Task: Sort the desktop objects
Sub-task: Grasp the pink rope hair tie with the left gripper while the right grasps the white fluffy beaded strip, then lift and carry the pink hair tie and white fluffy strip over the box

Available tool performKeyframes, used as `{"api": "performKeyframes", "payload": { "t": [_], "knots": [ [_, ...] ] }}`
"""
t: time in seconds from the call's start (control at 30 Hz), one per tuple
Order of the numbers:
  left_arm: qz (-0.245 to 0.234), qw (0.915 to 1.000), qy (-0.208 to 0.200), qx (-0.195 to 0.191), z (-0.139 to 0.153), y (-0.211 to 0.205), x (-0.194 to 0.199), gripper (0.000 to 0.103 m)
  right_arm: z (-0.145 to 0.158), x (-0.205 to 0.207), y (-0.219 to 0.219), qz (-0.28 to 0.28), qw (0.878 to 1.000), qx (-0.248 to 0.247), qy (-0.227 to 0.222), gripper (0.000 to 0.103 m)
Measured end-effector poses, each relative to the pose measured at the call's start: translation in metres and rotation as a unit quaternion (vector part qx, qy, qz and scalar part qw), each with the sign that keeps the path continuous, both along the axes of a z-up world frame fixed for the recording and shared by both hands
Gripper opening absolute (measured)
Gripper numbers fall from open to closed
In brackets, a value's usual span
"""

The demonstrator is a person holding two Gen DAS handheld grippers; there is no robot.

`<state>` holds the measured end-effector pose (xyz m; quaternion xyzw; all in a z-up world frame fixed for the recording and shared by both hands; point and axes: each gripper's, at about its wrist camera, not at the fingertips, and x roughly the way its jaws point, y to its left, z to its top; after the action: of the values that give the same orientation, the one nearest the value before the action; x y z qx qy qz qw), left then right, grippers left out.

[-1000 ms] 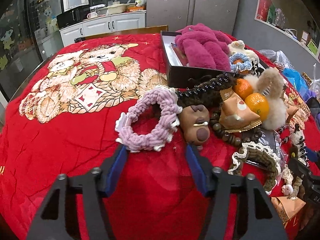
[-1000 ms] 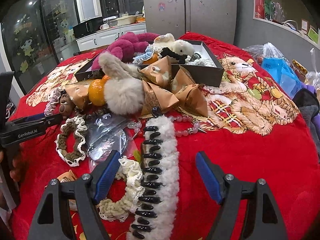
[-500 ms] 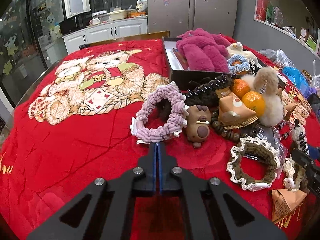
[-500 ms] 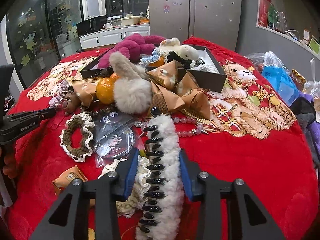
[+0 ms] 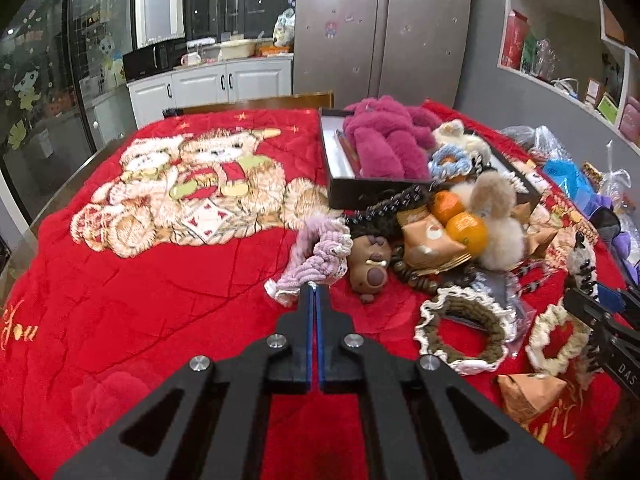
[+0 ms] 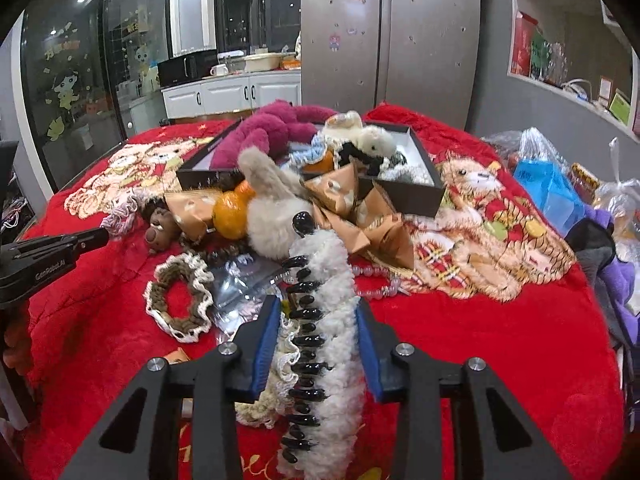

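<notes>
My left gripper [image 5: 314,294] is shut on the near edge of a lilac knitted scrunchie [image 5: 316,258], which hangs stretched and raised off the red blanket. My right gripper [image 6: 316,316] is shut on a white fluffy hair claw with black teeth [image 6: 324,320] and holds it tilted up. A black box [image 5: 404,188] behind the pile holds a magenta plush [image 5: 384,140] and a blue scrunchie [image 5: 450,160]. In the right wrist view the box [image 6: 404,192] stands behind the pile, and the left gripper [image 6: 100,236] shows at the left.
The pile holds a brown bear clip [image 5: 370,264], two oranges [image 5: 466,232], a beige furry toy [image 5: 498,236], brown paper packets [image 5: 428,244], dark beads, a brown scrunchie [image 5: 464,328] and a cream one [image 5: 558,338]. Bags [image 6: 548,188] lie at the right edge.
Both grippers closed from open: the left on the lilac scrunchie, now pulled up and stretched, the right on the white hair claw, now lifted. Both views rose.
</notes>
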<state>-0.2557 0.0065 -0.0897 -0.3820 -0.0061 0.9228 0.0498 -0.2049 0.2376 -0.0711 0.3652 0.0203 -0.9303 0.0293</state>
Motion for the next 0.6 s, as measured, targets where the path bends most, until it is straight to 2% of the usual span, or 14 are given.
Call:
{"api": "performKeyframes", "payload": {
  "t": [0.43,0.6],
  "knots": [
    [-0.017,0.9990,0.039,0.008,0.044,0.000,0.026,0.001,0.045,0.003,-0.021,0.026,0.999,-0.006,0.045,0.032],
    [-0.023,0.9983,0.053,0.010,0.057,0.003,0.031,0.001,0.053,0.001,-0.022,0.034,0.998,-0.016,0.044,0.032]
  ]
}}
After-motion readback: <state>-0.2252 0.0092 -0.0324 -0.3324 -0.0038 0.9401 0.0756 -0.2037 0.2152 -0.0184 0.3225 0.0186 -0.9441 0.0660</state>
